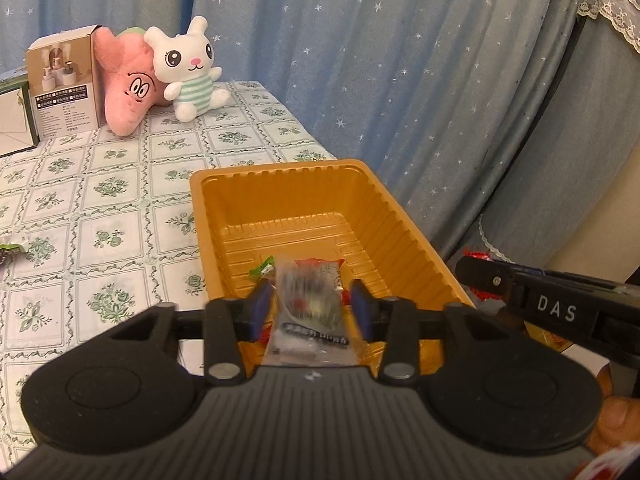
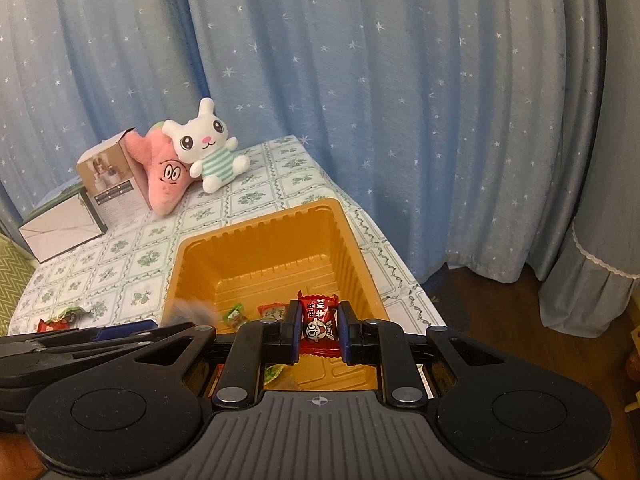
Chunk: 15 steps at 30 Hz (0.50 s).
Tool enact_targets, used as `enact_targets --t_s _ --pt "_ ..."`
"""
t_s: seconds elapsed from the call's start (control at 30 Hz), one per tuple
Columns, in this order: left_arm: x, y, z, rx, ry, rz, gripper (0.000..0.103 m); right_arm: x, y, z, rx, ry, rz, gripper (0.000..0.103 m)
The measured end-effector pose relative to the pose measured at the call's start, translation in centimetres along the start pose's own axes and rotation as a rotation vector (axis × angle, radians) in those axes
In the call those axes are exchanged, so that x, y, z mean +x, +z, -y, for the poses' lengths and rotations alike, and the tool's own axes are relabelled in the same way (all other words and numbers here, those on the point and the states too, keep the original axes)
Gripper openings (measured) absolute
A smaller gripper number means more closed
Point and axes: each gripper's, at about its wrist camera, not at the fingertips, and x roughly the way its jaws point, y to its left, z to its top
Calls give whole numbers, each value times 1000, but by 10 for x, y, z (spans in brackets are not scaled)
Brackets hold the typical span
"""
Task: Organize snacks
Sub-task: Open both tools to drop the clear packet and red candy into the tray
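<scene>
1. Closest to the left wrist camera, the left gripper point(image 1: 310, 304) had its blue pads apart, and a clear snack packet point(image 1: 308, 312), blurred, lay between them without either pad visibly pressing on it.
2. Just beyond those fingertips sat the orange plastic tray point(image 1: 280, 184), with a green-wrapped sweet point(image 1: 262, 269) and a red wrapper point(image 1: 320, 264) on its ribbed floor.
3. To the right of the left gripper, the black body of the other tool reached in at the tray's near right corner.
4. In the right wrist view, the right gripper point(image 2: 319, 330) was clamped on a red candy packet point(image 2: 318, 324) printed with a cartoon face, held upright over the tray's near end.
5. Ahead of and below that packet, a green sweet point(image 2: 236, 314) and an orange-red one point(image 2: 274, 312) lay inside the tray.
6. Left of the right gripper, two more wrapped snacks point(image 2: 64, 318) rested on the floral tablecloth point(image 2: 132, 256), outside the tray.
7. Far ahead and to the left stood a white rabbit plush point(image 2: 208, 144), a pink plush point(image 2: 166, 172) and a cardboard box point(image 2: 110, 176) against the starred blue curtain point(image 2: 400, 100).
</scene>
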Motion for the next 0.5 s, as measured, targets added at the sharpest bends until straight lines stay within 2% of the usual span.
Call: enact_targets --t_s 0.5 --pt "-35 -15 -40 -90 66 32 54 4 2 -4 21 38 -12 19"
